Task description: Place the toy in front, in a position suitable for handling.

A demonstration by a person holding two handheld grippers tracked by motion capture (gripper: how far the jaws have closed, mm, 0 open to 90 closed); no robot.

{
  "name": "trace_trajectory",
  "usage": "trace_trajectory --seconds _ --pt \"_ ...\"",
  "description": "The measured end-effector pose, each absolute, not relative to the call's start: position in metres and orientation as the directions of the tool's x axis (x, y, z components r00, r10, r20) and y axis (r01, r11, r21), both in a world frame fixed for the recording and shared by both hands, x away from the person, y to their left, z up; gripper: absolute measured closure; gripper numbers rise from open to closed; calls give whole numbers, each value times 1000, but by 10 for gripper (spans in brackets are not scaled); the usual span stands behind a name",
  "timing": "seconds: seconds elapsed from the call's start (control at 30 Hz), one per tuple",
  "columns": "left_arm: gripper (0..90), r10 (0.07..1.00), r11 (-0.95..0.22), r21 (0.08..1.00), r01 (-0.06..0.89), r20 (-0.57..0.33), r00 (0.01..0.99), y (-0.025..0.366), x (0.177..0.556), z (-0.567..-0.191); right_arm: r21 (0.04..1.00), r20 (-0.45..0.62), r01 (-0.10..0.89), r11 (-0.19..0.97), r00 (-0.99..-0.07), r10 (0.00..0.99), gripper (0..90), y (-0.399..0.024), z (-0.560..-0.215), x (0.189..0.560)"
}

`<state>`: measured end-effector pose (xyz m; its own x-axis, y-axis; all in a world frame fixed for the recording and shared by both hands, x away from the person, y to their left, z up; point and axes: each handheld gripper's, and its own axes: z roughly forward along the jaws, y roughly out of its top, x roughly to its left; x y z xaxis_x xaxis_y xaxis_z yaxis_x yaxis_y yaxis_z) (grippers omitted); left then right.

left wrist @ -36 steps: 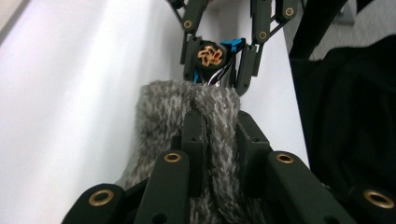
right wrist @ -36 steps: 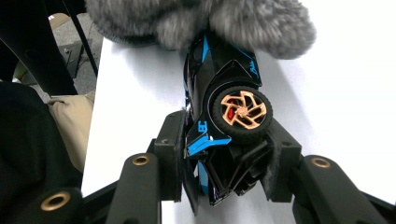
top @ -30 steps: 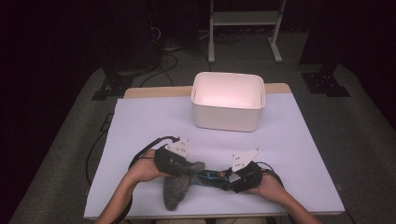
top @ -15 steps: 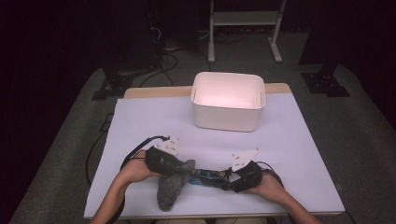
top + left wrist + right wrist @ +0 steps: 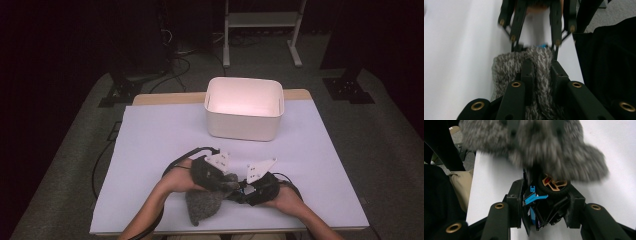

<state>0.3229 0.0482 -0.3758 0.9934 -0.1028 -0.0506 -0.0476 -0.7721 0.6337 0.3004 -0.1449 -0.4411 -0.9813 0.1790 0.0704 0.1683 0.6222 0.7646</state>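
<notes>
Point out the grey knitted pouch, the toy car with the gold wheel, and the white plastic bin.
Grey knitted pouch (image 5: 537, 65): left gripper view, its fuzzy middle.
Black and blue toy car with a gold-spoked wheel (image 5: 554, 185): right gripper view, the wheel.
White rectangular plastic bin (image 5: 242, 127): high view, its front wall.

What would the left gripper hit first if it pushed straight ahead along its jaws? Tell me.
Probably the right gripper. The left gripper, shut on the grey knitted pouch, points at those jaws just past the pouch's end; depth is hard to judge.
</notes>
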Motion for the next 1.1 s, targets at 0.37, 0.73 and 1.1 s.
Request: trace_trajectory --seconds 0.37,0.73,1.1 --pt "764 -119 -762 646 -45 -71 990 39 326 -380 767 67 167 619 -981 182 564 -145 -442 300" --pt "760 -22 -775 632 29 -73 997 92 330 -378 766 63 160 623 -983 174 565 -145 -442 301" --pt "754 90 -782 615 102 -50 995 138 337 -369 752 65 151 642 -986 156 567 -145 -439 305"
